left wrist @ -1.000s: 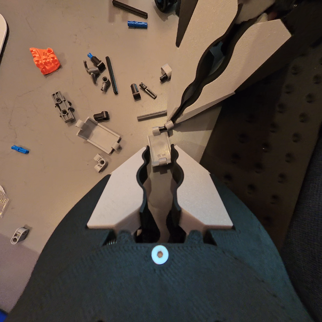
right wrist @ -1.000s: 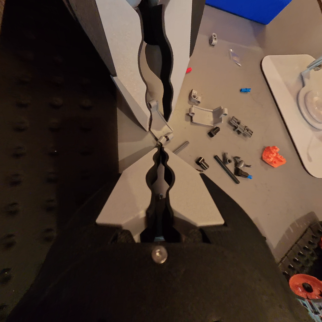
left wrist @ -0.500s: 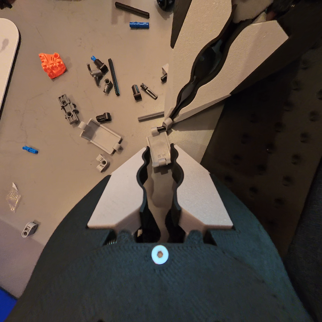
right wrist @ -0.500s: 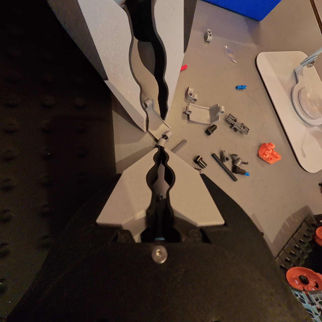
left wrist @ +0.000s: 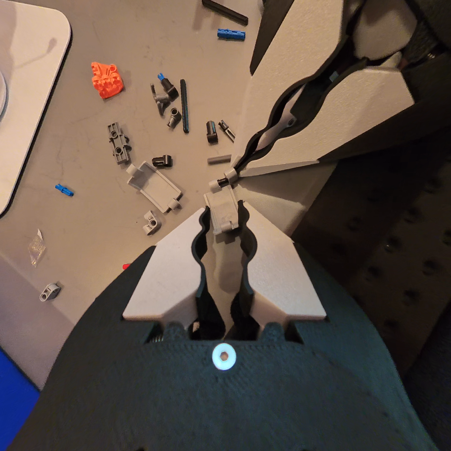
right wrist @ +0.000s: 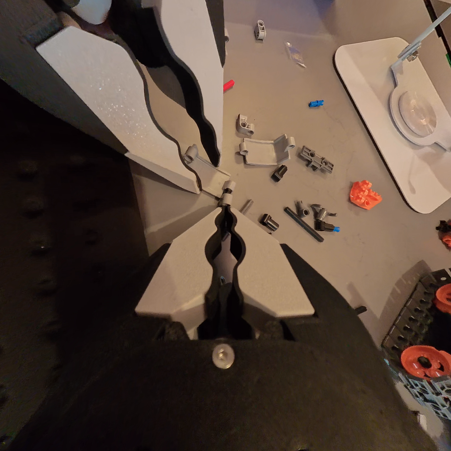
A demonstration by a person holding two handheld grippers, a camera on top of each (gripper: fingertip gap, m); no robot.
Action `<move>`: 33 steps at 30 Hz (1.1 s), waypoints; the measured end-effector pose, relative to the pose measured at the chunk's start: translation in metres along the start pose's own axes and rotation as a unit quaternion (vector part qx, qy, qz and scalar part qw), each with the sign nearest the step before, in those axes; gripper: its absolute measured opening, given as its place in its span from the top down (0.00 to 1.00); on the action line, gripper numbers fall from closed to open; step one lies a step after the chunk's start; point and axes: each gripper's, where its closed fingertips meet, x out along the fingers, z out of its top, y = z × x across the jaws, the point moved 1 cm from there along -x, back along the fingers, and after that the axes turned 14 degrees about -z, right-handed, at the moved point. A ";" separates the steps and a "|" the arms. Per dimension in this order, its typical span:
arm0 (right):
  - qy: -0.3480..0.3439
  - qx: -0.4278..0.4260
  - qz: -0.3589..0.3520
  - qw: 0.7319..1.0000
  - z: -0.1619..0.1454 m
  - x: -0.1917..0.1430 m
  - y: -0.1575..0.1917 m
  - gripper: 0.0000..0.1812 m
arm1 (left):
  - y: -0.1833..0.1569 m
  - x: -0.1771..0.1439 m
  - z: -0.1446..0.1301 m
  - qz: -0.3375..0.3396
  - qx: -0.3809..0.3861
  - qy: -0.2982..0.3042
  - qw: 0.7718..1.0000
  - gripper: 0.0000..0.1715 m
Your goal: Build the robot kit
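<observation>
Claws meet tip to tip above the bench (left wrist: 80,219). Left claw (left wrist: 223,207), rising from the bottom of the left wrist view, pinches a light grey panel piece (left wrist: 222,211) at its fingertips. Right claw (right wrist: 225,207) enters that view from the upper right; its tips are pressed together on a small grey connector with a black pin (right wrist: 226,194), which touches the panel's far end. Loose parts lie at centre left: a second grey panel (left wrist: 153,186), an orange block (left wrist: 106,80), a black axle (left wrist: 184,105), a blue pin (left wrist: 64,189).
</observation>
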 end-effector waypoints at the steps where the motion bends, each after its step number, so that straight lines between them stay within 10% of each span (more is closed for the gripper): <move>1: 0.000 0.001 -0.001 1.000 0.000 0.000 0.000 1.00 | 0.000 0.000 0.000 0.001 -0.003 -0.002 1.000 0.88; 24: -0.003 0.042 -0.014 0.999 0.010 0.004 -0.004 1.00 | -0.013 0.004 0.014 -0.018 0.012 -0.026 0.999 1.00; 33: -0.048 0.113 0.042 0.992 0.013 -0.012 -0.020 1.00 | 0.003 -0.027 0.007 -0.094 -0.048 -0.097 0.990 0.86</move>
